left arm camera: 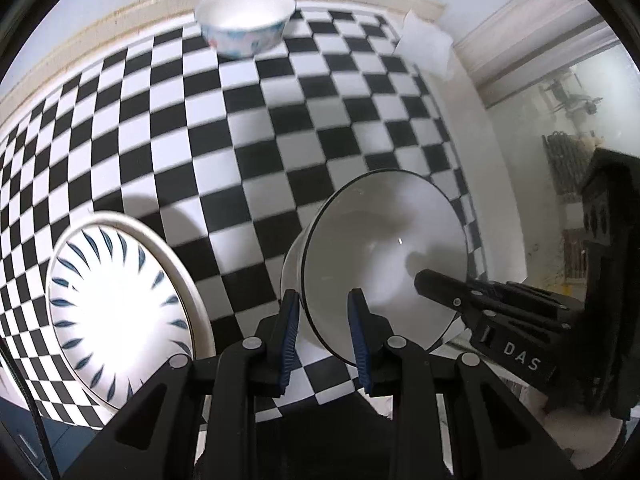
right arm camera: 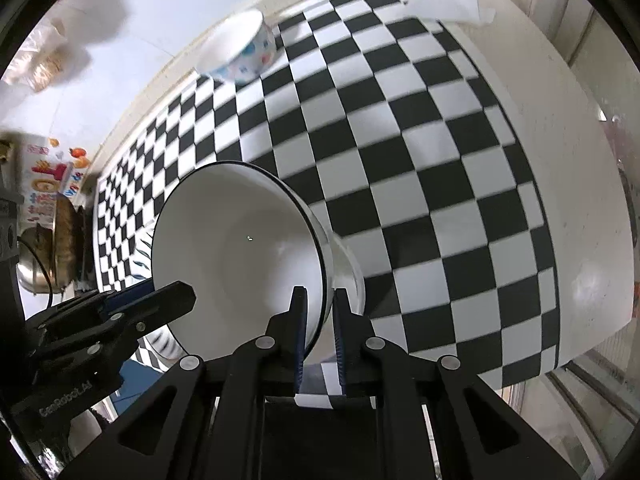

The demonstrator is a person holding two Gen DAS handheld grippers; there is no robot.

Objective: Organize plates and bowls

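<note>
Both grippers pinch 1 white bowl point(left arm camera: 384, 256) w/ a thin dark rim, on opposite sides: left gripper point(left arm camera: 325, 332) has its blue pads astride the near rim, right gripper point(right arm camera: 320, 336) clamps the other edge, 1 finger inside and 1 outside. Bowl looks tilted and lifted clear of the checkered cloth point(left arm camera: 256, 128), though the underside is hidden, so I can't be sure.

Just beside it, left-wrist view, a leaf-pattern plate point(left arm camera: 116, 304) lies flat on the cloth near its front edge. Far back, near the wall, a small bowl w/ coloured print point(left arm camera: 248, 20) sits alone; a crumpled tissue point(left arm camera: 424, 46) lies at the far corner.

Progress, my read: early. 3 dishes are well apart, nothing stacked; the white bowl is mid-carry, and the rest is untouched.

Views differ: left wrist shows the plate whole; right wrist only catches a sliver behind the bowl, but adds clutter off the table's left side, incl. a metal pot point(right arm camera: 44, 256).
</note>
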